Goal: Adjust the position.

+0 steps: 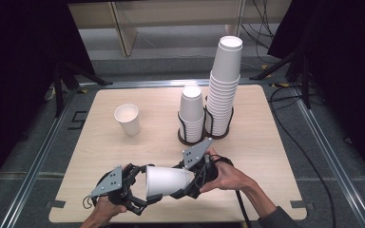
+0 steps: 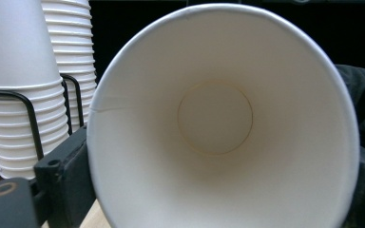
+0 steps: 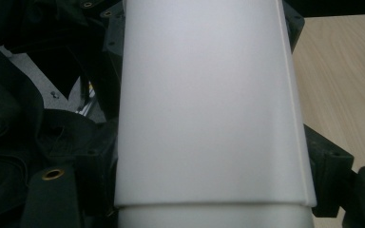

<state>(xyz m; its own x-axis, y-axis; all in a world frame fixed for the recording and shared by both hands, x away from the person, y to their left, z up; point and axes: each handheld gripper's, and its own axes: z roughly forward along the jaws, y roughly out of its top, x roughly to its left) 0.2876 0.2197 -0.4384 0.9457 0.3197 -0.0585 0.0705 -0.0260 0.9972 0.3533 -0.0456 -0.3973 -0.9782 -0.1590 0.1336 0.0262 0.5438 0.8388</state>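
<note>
- One white paper cup (image 1: 167,180) lies on its side in the air just above the near edge of the wooden table (image 1: 266,156), held between the two grippers – mouth toward the left gripper (image 1: 140,187), base toward the right gripper (image 1: 187,183).
- Left gripper view: the cup's open mouth (image 2: 218,123) sits between the black jaws, rim creased at one side; whether the pads press it, I cannot tell.
- Right gripper's jaws flank the cup wall (image 3: 209,109), clasping it.
- Farther back – two cup stacks in a wire holder (image 1: 204,130), the taller stack (image 1: 224,85) beside the shorter stack (image 1: 191,111).
- Single upright cup (image 1: 127,118) stands well to the left.
</note>
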